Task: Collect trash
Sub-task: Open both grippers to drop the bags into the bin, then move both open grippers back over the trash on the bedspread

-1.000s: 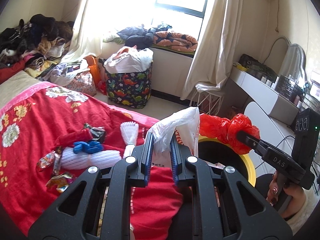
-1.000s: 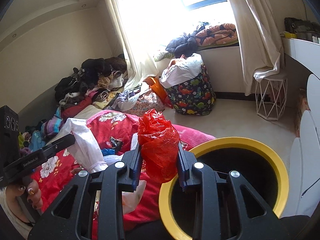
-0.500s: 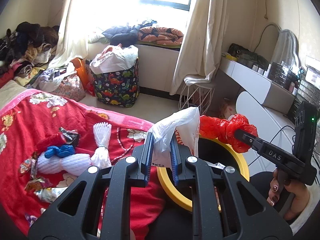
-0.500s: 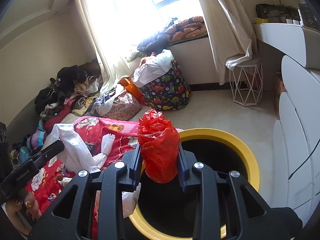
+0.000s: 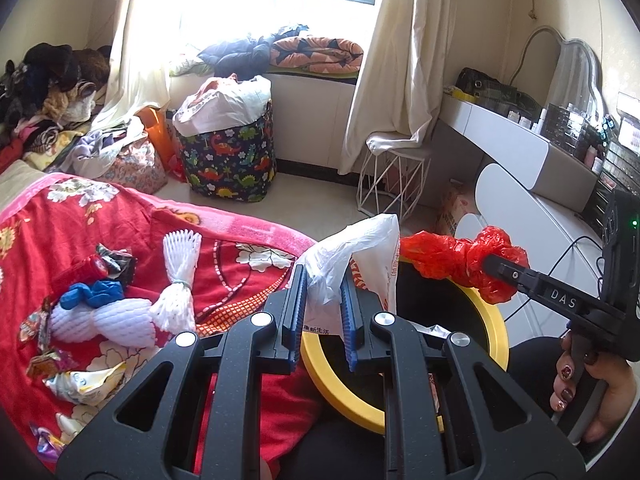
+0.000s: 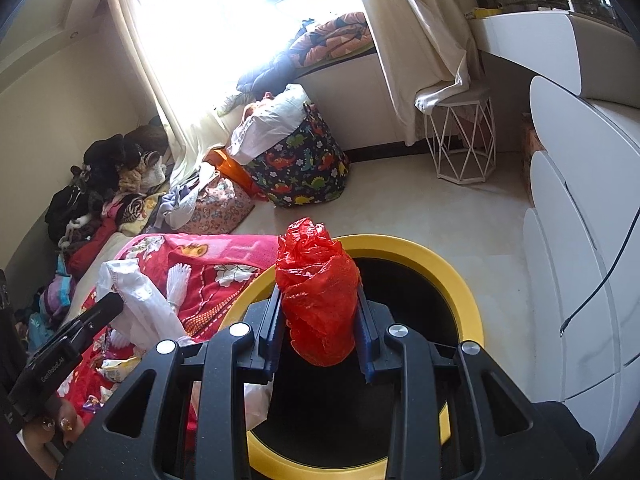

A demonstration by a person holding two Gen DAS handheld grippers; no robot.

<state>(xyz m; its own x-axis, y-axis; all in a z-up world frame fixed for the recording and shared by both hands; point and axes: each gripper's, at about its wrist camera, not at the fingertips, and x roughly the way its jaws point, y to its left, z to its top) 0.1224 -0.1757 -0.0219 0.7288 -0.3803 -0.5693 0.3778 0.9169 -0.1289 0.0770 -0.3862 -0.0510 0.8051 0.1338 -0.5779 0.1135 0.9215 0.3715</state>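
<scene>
1. Across the left half of the left wrist view, from 7 to 10 o'clock, the red bed [image 5: 132, 224] carries the remaining litter: white foam netting [image 5: 120, 316] and snack wrappers [image 5: 80, 384] near 8 o'clock.
2. At 5 o'clock of that view stands the yellow-rimmed bin [image 5: 498, 340], its dark mouth open, just beside the bed edge.
3. Directly over the mouth, the right tool [image 6: 322, 322] is clenched on a crumpled red bag [image 6: 320, 296]; letting go here should drop it cleanly inside.
4. Over the bin's near rim, at 12 o'clock from its own fingers, the left tool [image 5: 323, 314] is clenched on a white plastic bag [image 5: 352, 260]. My judgement: carry it toward 3 o'clock, further over the opening, before releasing, since it sits over the rim and could catch or slide out onto the bed.
</scene>
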